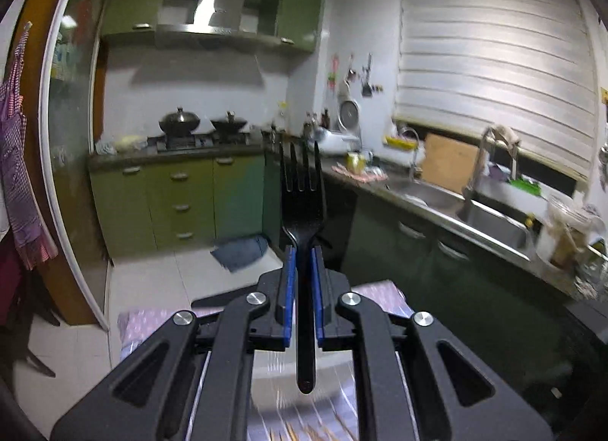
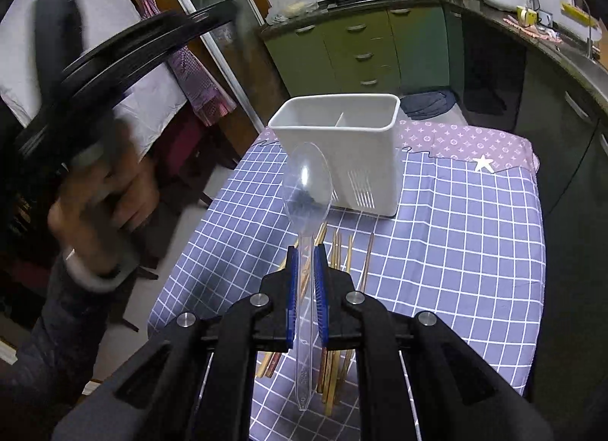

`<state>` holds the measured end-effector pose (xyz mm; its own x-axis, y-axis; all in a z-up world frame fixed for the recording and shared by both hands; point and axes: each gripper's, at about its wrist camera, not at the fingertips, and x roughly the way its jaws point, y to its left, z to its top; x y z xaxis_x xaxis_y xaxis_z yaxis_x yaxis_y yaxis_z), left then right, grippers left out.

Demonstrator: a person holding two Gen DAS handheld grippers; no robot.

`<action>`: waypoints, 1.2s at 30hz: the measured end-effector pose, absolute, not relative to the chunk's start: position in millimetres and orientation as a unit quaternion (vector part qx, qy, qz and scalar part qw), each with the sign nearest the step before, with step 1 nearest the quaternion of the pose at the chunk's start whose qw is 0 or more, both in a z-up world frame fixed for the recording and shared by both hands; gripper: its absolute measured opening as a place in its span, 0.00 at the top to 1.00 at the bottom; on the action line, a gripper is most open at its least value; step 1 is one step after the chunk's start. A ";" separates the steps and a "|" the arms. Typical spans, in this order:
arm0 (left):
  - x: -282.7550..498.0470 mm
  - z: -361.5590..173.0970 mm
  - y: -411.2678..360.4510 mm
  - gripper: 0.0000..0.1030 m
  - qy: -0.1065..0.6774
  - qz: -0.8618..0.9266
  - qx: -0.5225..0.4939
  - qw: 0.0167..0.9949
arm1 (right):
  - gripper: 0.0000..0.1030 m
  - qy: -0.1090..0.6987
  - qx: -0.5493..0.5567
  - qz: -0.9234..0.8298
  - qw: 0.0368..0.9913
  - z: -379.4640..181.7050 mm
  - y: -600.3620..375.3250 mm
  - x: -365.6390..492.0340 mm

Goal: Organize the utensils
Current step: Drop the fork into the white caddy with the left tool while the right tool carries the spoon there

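Observation:
My left gripper (image 1: pixel 302 254) is shut on a black plastic fork (image 1: pixel 303 197), tines pointing away toward the kitchen, held high above the table. My right gripper (image 2: pixel 306 254) is shut on a clear plastic spoon (image 2: pixel 307 184), bowl forward, above the checked tablecloth (image 2: pixel 456 235). A white two-compartment utensil holder (image 2: pixel 364 144) stands upright on the cloth just beyond the spoon. Several wooden chopsticks (image 2: pixel 344 251) lie on the cloth under the right gripper. In the right wrist view, at the left, a hand (image 2: pixel 98 205) grips the blurred left tool.
The table's far end carries a purple patterned cloth (image 2: pixel 475 140) with a white star (image 2: pixel 482 163). Green cabinets (image 1: pixel 182 197), a stove with two woks (image 1: pixel 201 125) and a steel sink (image 1: pixel 494 220) line the walls. A blue rag (image 1: pixel 239 251) lies on the floor.

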<state>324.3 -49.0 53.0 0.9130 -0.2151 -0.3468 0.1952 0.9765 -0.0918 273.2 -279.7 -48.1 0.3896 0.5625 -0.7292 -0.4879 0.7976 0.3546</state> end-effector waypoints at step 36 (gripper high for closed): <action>265.9 -17.5 -34.8 0.68 0.264 -0.089 0.005 0.961 | 0.91 0.213 0.118 0.196 0.950 29.8 -268.5 408.2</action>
<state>265.9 -34.8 -17.5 0.8454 -0.1677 -0.5072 0.1727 0.9843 -0.0374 408.2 -268.5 29.8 0.8327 0.4220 -0.3586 -0.3210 0.8955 0.3085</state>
